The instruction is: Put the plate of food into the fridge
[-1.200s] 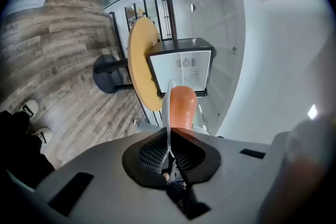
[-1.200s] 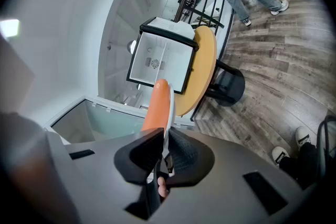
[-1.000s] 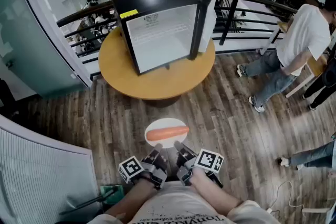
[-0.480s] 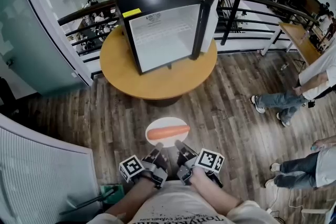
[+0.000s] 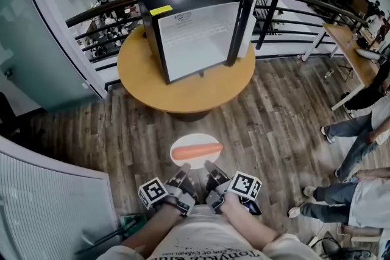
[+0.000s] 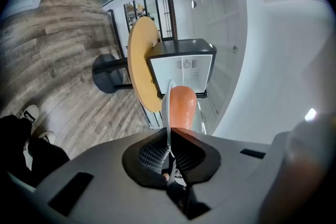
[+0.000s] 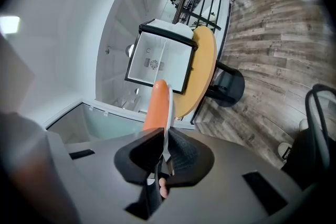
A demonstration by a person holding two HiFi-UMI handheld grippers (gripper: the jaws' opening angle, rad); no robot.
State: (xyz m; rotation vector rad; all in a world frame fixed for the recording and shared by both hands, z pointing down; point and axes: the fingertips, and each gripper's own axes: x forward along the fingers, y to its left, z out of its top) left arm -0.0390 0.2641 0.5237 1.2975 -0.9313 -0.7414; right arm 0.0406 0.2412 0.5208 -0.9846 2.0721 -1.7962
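Note:
A white plate [image 5: 196,142] carrying an orange sausage-shaped food [image 5: 197,151] hangs level above the wooden floor, in front of me. My left gripper [image 5: 186,168] is shut on the plate's near rim [image 6: 168,107], and my right gripper [image 5: 209,166] is shut on the same rim [image 7: 167,134] a little to the right. The food [image 6: 181,107] shows beyond the left jaws, and the food [image 7: 156,105] beyond the right jaws. The small black fridge [image 5: 189,24] stands on the round wooden table [image 5: 183,91] ahead, its door [image 5: 244,20] swung open to the right and its white inside bare.
A black railing [image 5: 292,6] runs behind the table, with a drop to a lower floor beyond. A glass wall [image 5: 36,39] stands at the left and a white ribbed panel [image 5: 49,204] at the near left. People's legs [image 5: 341,192] are at the right, by a wooden table [image 5: 350,45].
The table and fridge sit slightly closer and further right in the head view. The person in the white shirt has left the upper right; other legs now show at the right edge.

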